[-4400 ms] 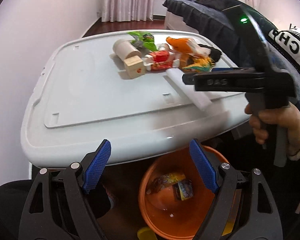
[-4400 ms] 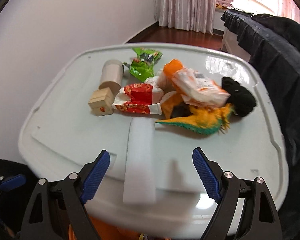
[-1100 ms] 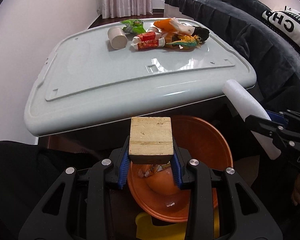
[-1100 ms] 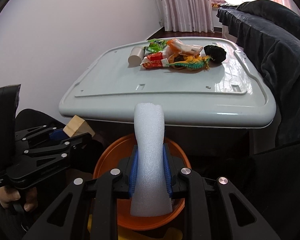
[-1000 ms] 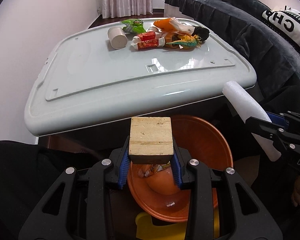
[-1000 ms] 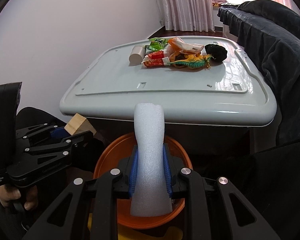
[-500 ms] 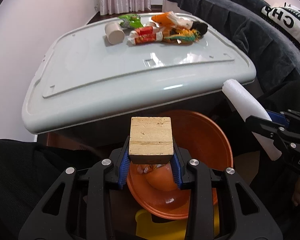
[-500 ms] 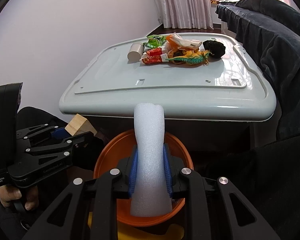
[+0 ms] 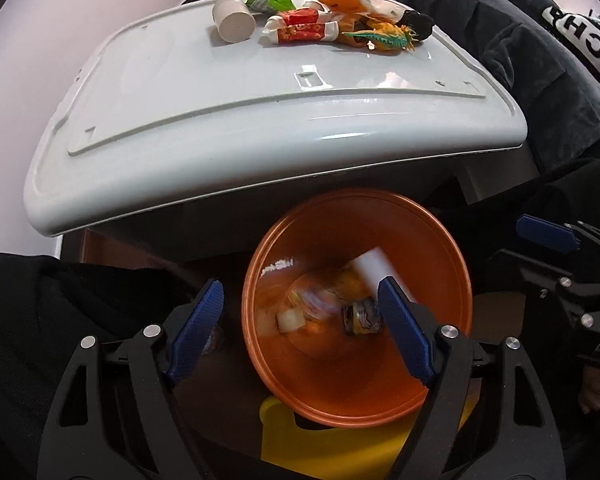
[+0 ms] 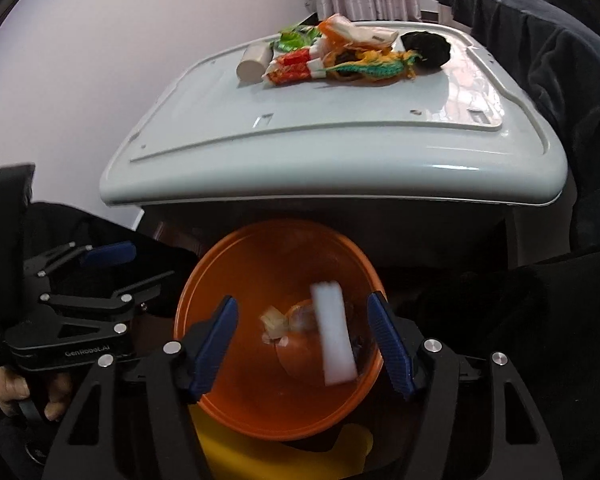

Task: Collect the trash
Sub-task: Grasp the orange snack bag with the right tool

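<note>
We see the white foam strip (image 10: 334, 336), blurred, inside the orange bucket (image 10: 220, 280), and the wooden block (image 9: 291, 319) lying near the bottom among wrappers. Above the bucket, the left tool (image 9: 300, 334) has just been opening; its blue pads stand apart with nothing pressed between them. The right tool (image 10: 302, 346) has likewise just been opening, and the foam strip shows between its pads, untouched by either. Behind, on the pale grey worktop (image 9: 180, 112), lie a paper roll (image 9: 233, 22), snack wrappers (image 9: 300, 30) and a black ball (image 10: 426, 49).
</note>
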`<state>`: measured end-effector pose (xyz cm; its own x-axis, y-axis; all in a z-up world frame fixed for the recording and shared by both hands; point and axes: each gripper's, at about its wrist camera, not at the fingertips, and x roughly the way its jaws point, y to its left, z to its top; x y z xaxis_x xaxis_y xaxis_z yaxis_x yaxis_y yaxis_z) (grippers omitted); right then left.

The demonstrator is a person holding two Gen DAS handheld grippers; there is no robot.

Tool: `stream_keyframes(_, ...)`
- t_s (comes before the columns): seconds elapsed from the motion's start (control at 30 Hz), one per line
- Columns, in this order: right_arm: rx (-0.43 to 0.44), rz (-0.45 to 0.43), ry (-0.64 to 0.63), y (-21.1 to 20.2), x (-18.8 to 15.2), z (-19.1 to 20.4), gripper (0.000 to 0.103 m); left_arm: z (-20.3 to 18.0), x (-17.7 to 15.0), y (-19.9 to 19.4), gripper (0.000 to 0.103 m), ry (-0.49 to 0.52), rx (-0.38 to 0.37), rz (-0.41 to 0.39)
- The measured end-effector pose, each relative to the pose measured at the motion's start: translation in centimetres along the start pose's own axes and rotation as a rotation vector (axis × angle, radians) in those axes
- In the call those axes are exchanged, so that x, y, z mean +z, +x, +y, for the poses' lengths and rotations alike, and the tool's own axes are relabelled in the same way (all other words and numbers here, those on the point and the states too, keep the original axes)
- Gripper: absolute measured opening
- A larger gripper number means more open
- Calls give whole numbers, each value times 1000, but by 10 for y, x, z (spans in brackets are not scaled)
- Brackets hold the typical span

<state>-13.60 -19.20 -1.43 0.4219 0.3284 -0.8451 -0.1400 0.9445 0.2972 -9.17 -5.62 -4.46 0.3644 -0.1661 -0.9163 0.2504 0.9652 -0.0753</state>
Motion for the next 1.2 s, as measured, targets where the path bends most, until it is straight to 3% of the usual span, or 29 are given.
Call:
stream_keyframes(0.2, -5, -66, 17, -14, 21, -13, 67, 3, 11, -15, 78, -5, -23, -65)
stream_keyframes(0.3, -18, -124, 14, -18, 56, -25, 64, 4, 29, -25, 78, 7, -27, -136)
stream_keyframes(0.5, -87, -221, -42, -11, 156, -44, 63, 8, 69, -25, 80, 6, -7, -242)
stream_keyframes(0.6, -159, -231, -130, 10, 204, -32, 63, 12, 77, -18, 80, -20, -7, -251)
stream_keyframes(0.83, -289, -185, -329, 78, 249, 6, 64, 22, 74, -5, 80, -62, -46, -201)
stream_keyframes(0.93, -351, -151, -367, 103, 256, 10, 57, 22, 72, -5, 80, -59, -48, -202)
stream_keyframes(1.0, -371, -120, -366, 117, 261, 6, 40, 21, 71, -5, 80, -53, -46, -205)
stream_keyframes(1.03, -367, -93, -362, 123, 263, 2, 22, 21, 71, -5, 80, -52, -49, -204)
stream_keyframes(1.07, -360, -91, -360, 125, 264, -1, 14, 20, 71, -5, 80, -51, -54, -201)
stream_keyframes(1.2, -314, -180, -311, 83, 264, -7, 9, 23, 74, -3, 80, -65, -72, -191)
